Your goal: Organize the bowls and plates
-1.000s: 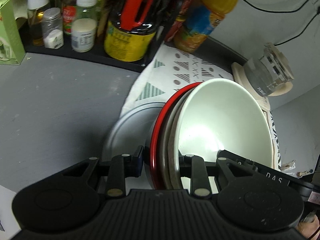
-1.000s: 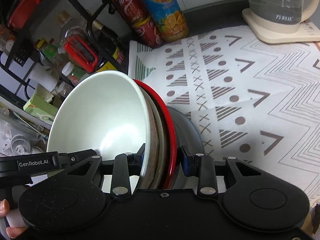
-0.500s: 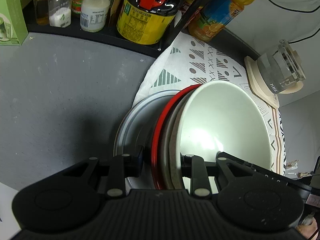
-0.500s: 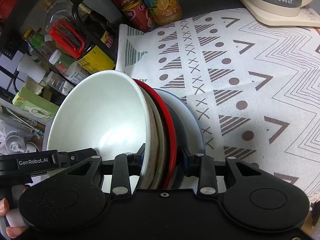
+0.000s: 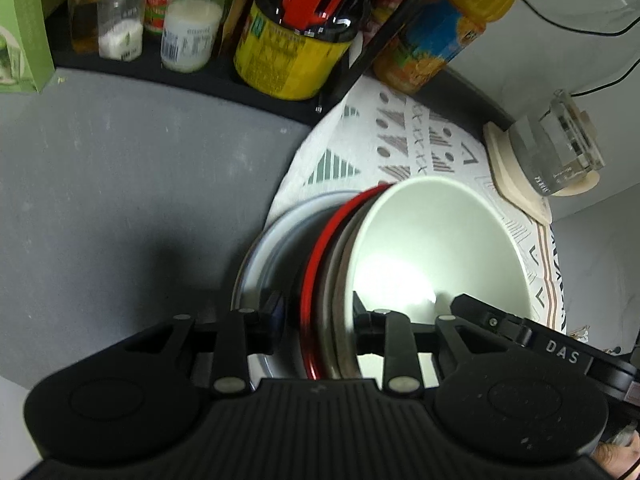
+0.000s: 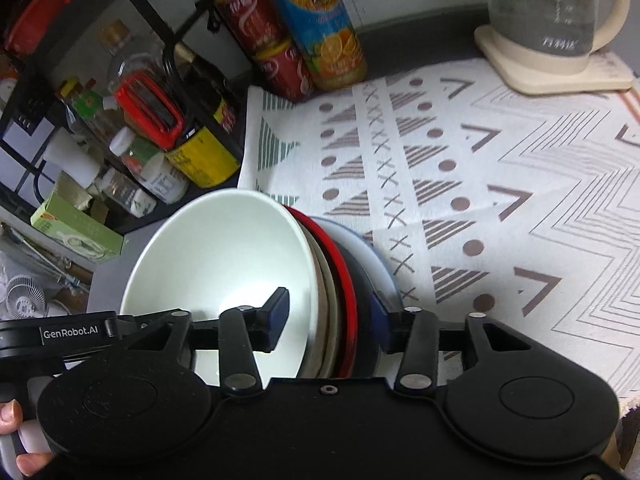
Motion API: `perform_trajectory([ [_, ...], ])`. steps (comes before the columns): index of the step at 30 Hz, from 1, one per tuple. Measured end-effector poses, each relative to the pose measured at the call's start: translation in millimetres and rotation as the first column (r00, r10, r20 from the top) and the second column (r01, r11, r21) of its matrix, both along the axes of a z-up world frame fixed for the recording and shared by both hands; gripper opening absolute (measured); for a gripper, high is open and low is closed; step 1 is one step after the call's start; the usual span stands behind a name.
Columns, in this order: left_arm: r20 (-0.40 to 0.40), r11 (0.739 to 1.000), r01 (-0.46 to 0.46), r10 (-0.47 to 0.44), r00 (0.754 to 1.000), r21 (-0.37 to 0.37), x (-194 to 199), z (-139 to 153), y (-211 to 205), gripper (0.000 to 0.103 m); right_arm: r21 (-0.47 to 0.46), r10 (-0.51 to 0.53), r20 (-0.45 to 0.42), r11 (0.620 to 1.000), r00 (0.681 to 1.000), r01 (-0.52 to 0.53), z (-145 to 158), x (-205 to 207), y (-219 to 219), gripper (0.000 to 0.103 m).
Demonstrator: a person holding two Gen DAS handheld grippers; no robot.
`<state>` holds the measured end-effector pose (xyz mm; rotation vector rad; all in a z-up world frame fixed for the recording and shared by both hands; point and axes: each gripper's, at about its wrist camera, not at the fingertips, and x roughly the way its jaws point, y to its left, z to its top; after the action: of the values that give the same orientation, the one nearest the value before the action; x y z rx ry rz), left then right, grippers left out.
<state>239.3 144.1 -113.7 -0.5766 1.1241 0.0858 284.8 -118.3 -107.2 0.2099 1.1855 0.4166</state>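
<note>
A white bowl (image 5: 440, 248) (image 6: 224, 256) nests in a beige bowl (image 5: 340, 264) and a red bowl (image 5: 320, 248) (image 6: 348, 280). The stack sits tilted over a grey-blue plate (image 5: 280, 224) (image 6: 360, 240) at the patterned cloth's corner. My left gripper (image 5: 316, 308) straddles the stack's near rim, one pad inside the white bowl, the other against the dark outer wall; its jaws are opening. My right gripper (image 6: 328, 304) straddles the opposite rim; its jaws are opening, and the inner pad stands clear of the white bowl's wall.
A black rack of bottles and jars (image 5: 288, 52) lines the back, with an orange juice bottle (image 6: 320, 28) and red cans beside it. A glass kettle (image 6: 552, 20) stands on its base on the cloth (image 6: 440, 160). Grey counter (image 5: 120, 200) lies left; a green box (image 5: 20, 40) at its far edge.
The right gripper's jaws have spread, and its inner finger has come off the white bowl's wall. The stack has come down over the grey-blue plate.
</note>
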Motion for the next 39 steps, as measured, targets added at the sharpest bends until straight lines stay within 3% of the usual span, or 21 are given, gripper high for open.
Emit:
perform_trajectory([
  [6, 0.034, 0.999, 0.03, -0.032, 0.999, 0.046, -4.6, 16.7, -1.4, 0.031, -0.016, -0.045, 0.067, 0.999, 0.997, 0.047, 21.0, -13.2, -8.0, 0.054],
  [15, 0.093, 0.993, 0.045, -0.055, 0.994, 0.109, -15.2, 45.1, -8.5, 0.041, -0.03, -0.061, 0.172, 0.997, 0.983, 0.068, 50.9, -33.3, -18.1, 0.081],
  [23, 0.146, 0.99, 0.04, -0.06, 0.988, 0.138, -29.1, 66.4, -25.3, 0.067, -0.037, -0.078, 0.265, 0.995, 0.961, 0.091, 72.9, -56.3, -32.5, 0.103],
  [29, 0.183, 0.981, 0.033, -0.069, 0.981, 0.189, -48.8, 81.8, -44.3, 0.081, -0.054, -0.082, 0.314, 0.993, 0.946, 0.104, 88.4, -81.3, -53.1, 0.103],
  [39, 0.228, 0.975, -0.002, -0.05, 0.972, 0.223, -97.7, 102.7, -75.4, 0.09, -0.071, -0.127, 0.397, 0.983, 0.909, 0.169, 117.4, -136.5, -102.7, 0.103],
])
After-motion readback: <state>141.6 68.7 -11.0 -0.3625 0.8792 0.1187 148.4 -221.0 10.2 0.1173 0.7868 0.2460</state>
